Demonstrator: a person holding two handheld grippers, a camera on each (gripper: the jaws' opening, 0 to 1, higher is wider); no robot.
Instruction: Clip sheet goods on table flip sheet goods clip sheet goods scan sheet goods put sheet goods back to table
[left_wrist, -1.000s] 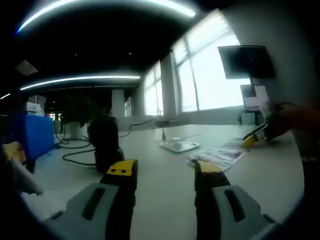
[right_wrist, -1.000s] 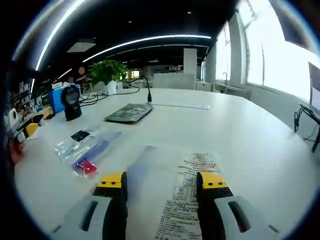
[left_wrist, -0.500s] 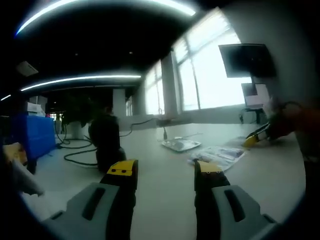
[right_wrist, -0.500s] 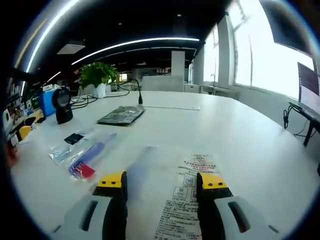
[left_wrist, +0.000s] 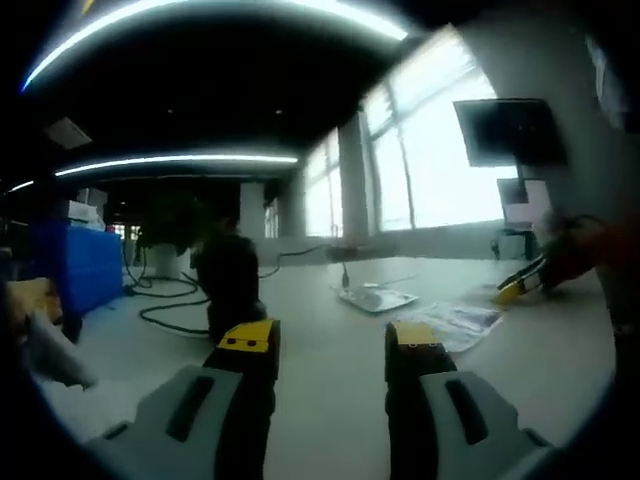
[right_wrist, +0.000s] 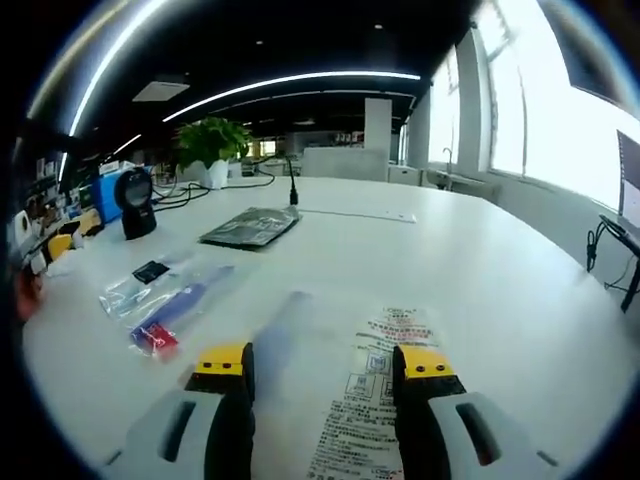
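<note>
1. Sheet goods: the one that looks like the target is a flat clear packet with a printed label (right_wrist: 378, 385), lying on the white table (right_wrist: 520, 290) right under and just ahead of the right gripper (right_wrist: 326, 362). Its label side faces up and runs between the two jaws toward the right one.

2. Right gripper's jaws are spread wide, nothing between them. They hover low over the packet, but I can't tell if they touch it.

3. Left gripper (left_wrist: 328, 338) is also wide open and empty, sitting low over bare tabletop. Ahead of it and off to its right lie a couple of other flat packets (left_wrist: 455, 322), and the other claw's yellow tip (left_wrist: 512, 289) pokes in further right.

4. Other stuff ahead-left of the right gripper: a clear bag with a blue and red item (right_wrist: 170, 312), a small clear bag with a dark tag (right_wrist: 140, 282), and a dark foil pouch (right_wrist: 250, 227) farther out.

5. A black stand scanner (right_wrist: 135, 202) sits far ahead on the left, well apart from the packet. Same scanner, I think, is the dark shape (left_wrist: 230, 285) just ahead of the left gripper.

6. Progress, my read: basically at the start. Packet is flat on the table and unclipped, so the first clip, flip, re-clip, scan and put-back all look left to do.
</note>
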